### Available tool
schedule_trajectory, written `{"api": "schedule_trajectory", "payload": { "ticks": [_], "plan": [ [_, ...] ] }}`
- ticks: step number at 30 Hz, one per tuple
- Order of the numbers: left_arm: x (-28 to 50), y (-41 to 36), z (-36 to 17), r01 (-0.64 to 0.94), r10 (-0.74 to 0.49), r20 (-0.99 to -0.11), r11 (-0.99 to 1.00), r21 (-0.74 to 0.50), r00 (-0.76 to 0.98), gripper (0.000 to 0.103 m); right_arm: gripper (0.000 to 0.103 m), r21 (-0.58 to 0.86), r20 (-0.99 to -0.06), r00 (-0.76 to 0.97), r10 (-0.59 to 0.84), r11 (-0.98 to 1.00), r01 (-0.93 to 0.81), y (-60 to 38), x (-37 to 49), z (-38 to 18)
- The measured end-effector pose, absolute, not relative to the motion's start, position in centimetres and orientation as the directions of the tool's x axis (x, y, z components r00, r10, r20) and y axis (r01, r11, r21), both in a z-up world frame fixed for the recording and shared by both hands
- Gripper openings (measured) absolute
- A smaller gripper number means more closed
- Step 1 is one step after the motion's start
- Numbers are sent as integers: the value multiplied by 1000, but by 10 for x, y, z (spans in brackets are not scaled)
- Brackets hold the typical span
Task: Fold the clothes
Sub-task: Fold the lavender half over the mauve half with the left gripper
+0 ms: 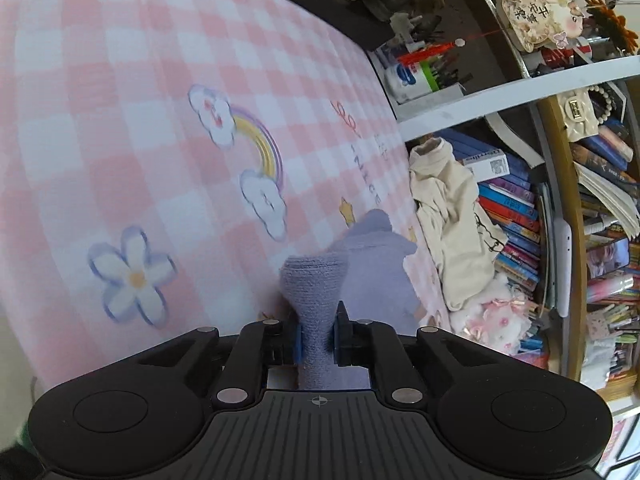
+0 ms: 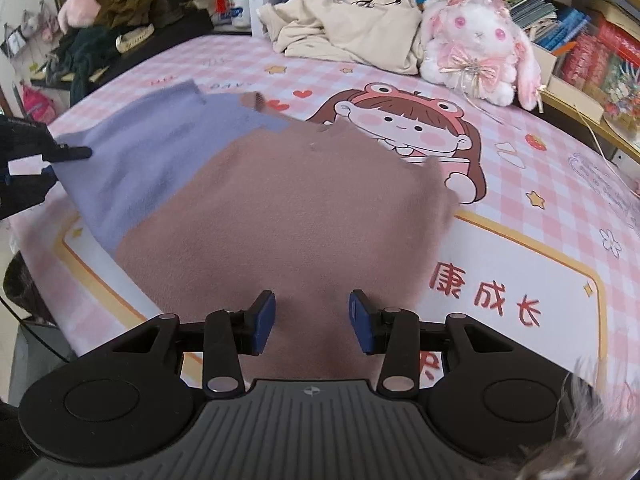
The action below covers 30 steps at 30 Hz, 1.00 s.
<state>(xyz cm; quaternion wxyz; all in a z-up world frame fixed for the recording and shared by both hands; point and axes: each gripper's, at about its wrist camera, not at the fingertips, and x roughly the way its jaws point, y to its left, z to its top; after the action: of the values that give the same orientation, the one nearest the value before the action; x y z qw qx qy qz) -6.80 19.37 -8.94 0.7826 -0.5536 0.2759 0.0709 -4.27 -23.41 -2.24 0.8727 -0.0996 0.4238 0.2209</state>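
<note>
A lavender knit garment (image 2: 148, 148) lies on the pink checked bed sheet (image 2: 540, 208), with a brown garment (image 2: 300, 216) spread over its near side. My left gripper (image 1: 316, 340) is shut on a bunched edge of the lavender garment (image 1: 316, 284), lifted off the sheet; the same gripper (image 2: 60, 156) shows at the left edge of the right wrist view. My right gripper (image 2: 312, 324) hovers open over the near part of the brown garment, nothing between its blue pads (image 2: 264, 320).
A cream garment (image 2: 352, 24) lies crumpled at the far edge of the bed beside a pink and white plush rabbit (image 2: 476, 44). Bookshelves (image 1: 520, 208) crowd the bed's side. Dark clothes (image 2: 120, 12) pile at the back left.
</note>
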Motion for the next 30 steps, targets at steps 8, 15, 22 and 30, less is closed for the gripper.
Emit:
{"api": "schedule_trajectory", "payload": {
  "ticks": [8, 15, 22, 30],
  "plan": [
    [-73, 207, -96, -408, -205, -505, 378, -831, 839, 12, 38, -6, -791, 543, 283, 883, -470, -230, -54, -23],
    [-71, 184, -64, -342, -179, -467, 470, -814, 866, 11, 39, 10, -796, 515, 318, 858, -513, -234, -50, -31],
    [-69, 149, -15, -241, -151, -404, 601, -762, 902, 8, 42, 44, -795, 465, 389, 803, -595, -241, -42, -34],
    [-71, 39, 67, -24, -206, -350, 833, -553, 914, 8, 43, 79, -787, 407, 464, 730, -679, -249, -32, -35]
  ]
}}
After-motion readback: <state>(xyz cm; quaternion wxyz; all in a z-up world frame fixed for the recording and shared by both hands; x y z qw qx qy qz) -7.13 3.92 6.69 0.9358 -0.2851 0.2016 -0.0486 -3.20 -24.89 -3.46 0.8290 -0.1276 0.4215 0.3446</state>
